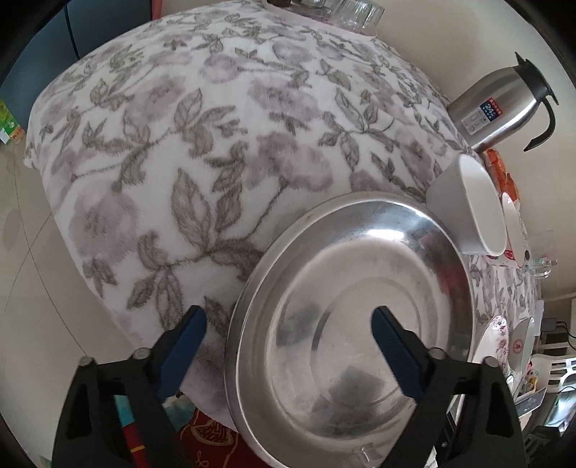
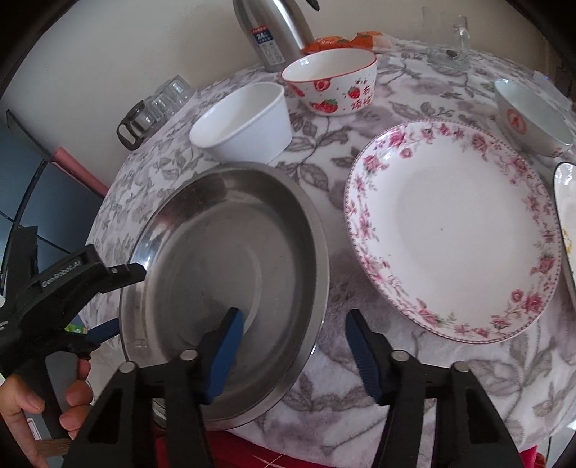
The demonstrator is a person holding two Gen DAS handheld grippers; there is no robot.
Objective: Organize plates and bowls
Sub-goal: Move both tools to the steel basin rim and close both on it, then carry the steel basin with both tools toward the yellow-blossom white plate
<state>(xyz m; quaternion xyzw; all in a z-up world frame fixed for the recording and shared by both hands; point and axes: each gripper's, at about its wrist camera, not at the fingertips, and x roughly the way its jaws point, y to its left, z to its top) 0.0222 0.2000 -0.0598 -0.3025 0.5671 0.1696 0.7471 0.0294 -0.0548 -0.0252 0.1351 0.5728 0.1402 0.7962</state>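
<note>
Both spread wide astride the steel pan's (image 2: 230, 288) rim at the near tabletop (image 2: 360, 396) edge, left tool (image 1: 288, 345) and right tool (image 2: 293, 345), flowered plate (image 2: 453, 230) right, white bowl (image 2: 244, 122) beyond.

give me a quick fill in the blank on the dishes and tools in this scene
1. Both tools, left and right, straddle the rim of the ____ pan.
2. The plate has a border of ____ flowers.
3. The bowl in front of the flask is printed with ____.
4. Both tools have their jaws ____.

Missing words: steel; pink; strawberries; open
</note>
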